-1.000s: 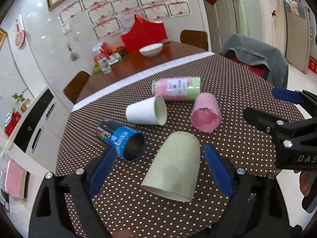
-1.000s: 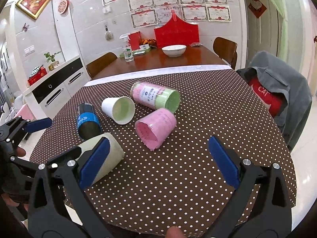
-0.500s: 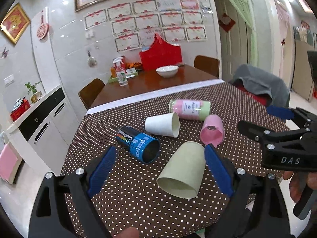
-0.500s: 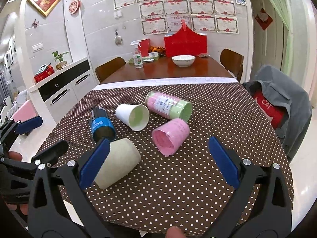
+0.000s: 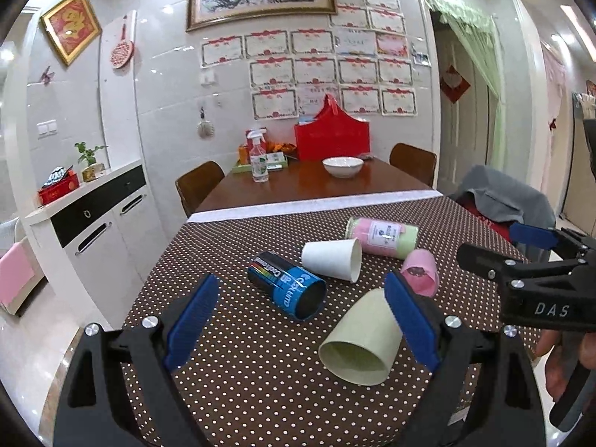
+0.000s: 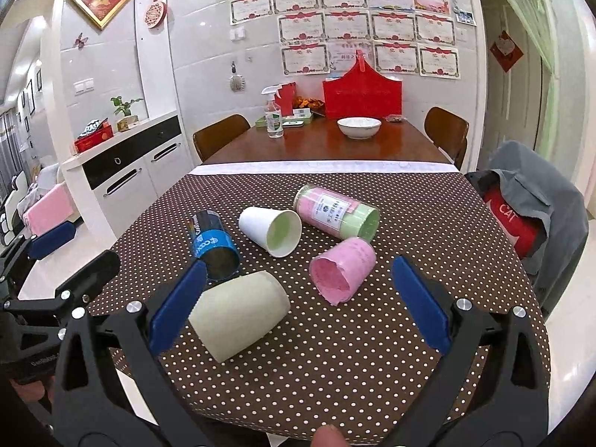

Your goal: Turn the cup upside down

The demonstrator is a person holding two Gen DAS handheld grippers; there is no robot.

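Note:
Several cups lie on their sides on the brown dotted tablecloth (image 5: 238, 365). A pale green cup (image 5: 359, 339) lies nearest, mouth towards me; it also shows in the right wrist view (image 6: 238, 316). Behind it lie a blue and black cup (image 5: 287, 285), a white paper cup (image 5: 331, 259), a small pink cup (image 5: 421, 272) and a pink and green cylinder (image 5: 383, 236). My left gripper (image 5: 298, 320) is open and empty, the green cup by its right finger. My right gripper (image 6: 298, 305) is open and empty, above the near edge of the table.
The right gripper (image 5: 521, 260) shows at the right of the left wrist view. A grey jacket hangs on a chair (image 6: 536, 208) at the right. A wooden table (image 6: 327, 145) with a white bowl (image 6: 358, 126) stands behind. A white sideboard (image 6: 130, 164) is at the left.
Both grippers have pulled back and tilted up, so the cups sit lower and farther in view. The cups have not moved. Both grippers stay open.

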